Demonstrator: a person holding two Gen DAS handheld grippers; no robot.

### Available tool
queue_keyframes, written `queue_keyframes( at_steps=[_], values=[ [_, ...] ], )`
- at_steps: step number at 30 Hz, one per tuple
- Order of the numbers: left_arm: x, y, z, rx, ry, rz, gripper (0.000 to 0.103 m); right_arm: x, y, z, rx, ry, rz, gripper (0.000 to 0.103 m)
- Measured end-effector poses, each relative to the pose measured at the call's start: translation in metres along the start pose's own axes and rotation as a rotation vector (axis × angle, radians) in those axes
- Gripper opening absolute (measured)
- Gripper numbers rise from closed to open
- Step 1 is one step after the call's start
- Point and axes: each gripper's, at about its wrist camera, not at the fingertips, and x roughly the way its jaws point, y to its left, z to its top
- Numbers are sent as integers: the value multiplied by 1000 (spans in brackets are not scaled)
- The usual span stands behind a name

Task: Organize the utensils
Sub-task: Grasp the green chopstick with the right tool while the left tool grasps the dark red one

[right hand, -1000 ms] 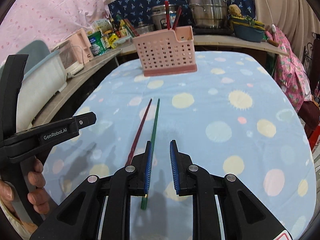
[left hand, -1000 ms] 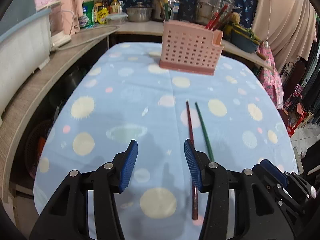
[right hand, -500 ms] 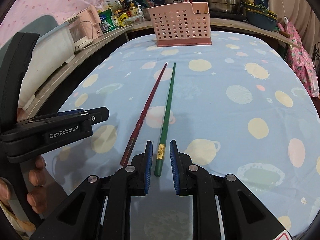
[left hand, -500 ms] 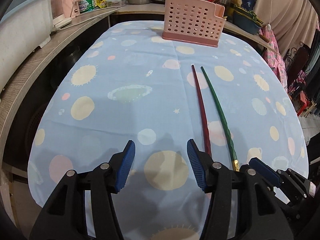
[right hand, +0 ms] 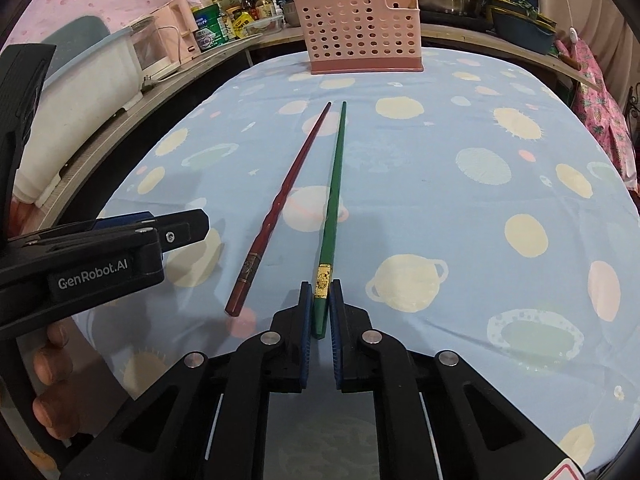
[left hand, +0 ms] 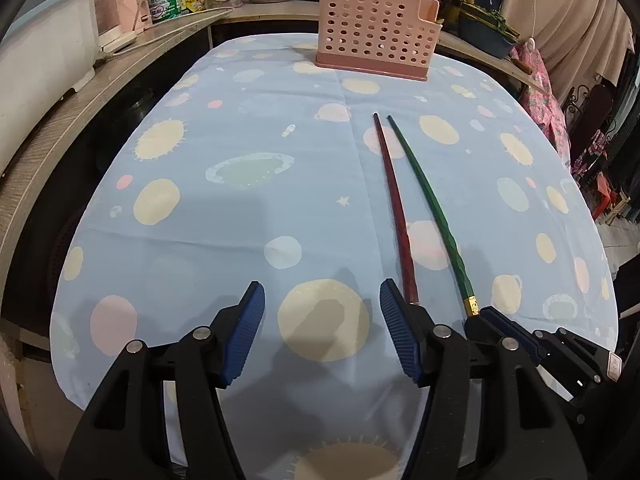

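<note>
"GenRobot.AI" on left tool (right hand: 176,228)

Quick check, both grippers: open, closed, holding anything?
Left gripper: open, just been widening, nothing between the pads.
Right gripper: just closed onto the butt end of the green chopstick.

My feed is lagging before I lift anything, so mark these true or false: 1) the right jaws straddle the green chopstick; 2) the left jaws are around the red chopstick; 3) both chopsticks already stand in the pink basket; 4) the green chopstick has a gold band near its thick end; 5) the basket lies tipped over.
1) True: the right gripper has been closing, with the green chopstick's thick end between its jaws.
2) False: the left gripper stands open over bare tablecloth; the red chopstick lies just outside its right jaw.
3) False: both lie flat on the cloth.
4) True.
5) False: the pink utensil basket stands upright.
</note>
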Motion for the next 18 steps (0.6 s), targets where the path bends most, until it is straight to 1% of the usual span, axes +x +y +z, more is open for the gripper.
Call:
queue_keyframes(
  at_steps=[5, 10, 13, 18],
  values=[
    [1, -9, -2, 24, 7, -6, 64, -3, -12, -2, 36, -22, -31, 7],
    [4, -17, -5, 45, 25, -15, 67, -9, -29, -5, 84, -40, -61, 7],
    [5, -23, -7, 58, 27, -19, 72, -12, -36, -7, 105, -42, -64, 7],
    [8, -33, -12, 84, 40, -29, 75, -13, -39, -8, 114, -43, -60, 7]
  ],
)
